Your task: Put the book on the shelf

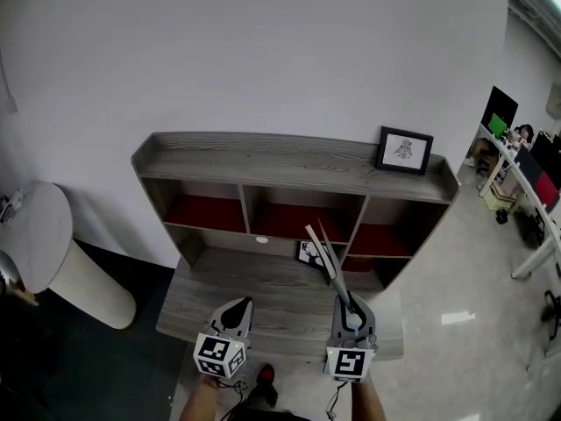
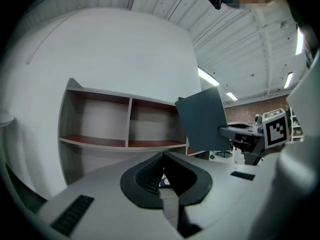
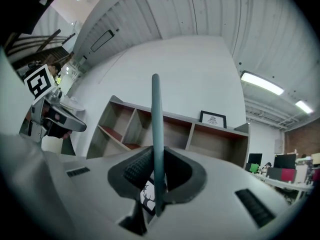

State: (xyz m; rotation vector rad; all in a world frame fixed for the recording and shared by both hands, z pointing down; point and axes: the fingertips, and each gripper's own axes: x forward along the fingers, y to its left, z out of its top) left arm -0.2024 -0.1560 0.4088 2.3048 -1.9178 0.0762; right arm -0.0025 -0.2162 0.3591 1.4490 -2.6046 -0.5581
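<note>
Right gripper (image 3: 155, 181) pinches the thin book (image 3: 156, 124) by 1 lower edge; it seems light, stiff, prone to pivoting, while the left gripper (image 2: 162, 171) is closed and empty.

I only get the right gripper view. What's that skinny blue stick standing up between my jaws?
Observer: That's a thin grey-blue book seen edge-on. The left gripper view shows its wide, flat cover, pinched in the right gripper.
Operator: Is my other gripper holding anything?
Observer: No. The left gripper has its jaws together with nothing between them.
Operator: What's the little white thing peeking out under my jaws?
Observer: A small white card with a black drawing. The head view shows it at the back of the grey wooden desk, below the middle compartment of the grey wooden shelf.
</note>
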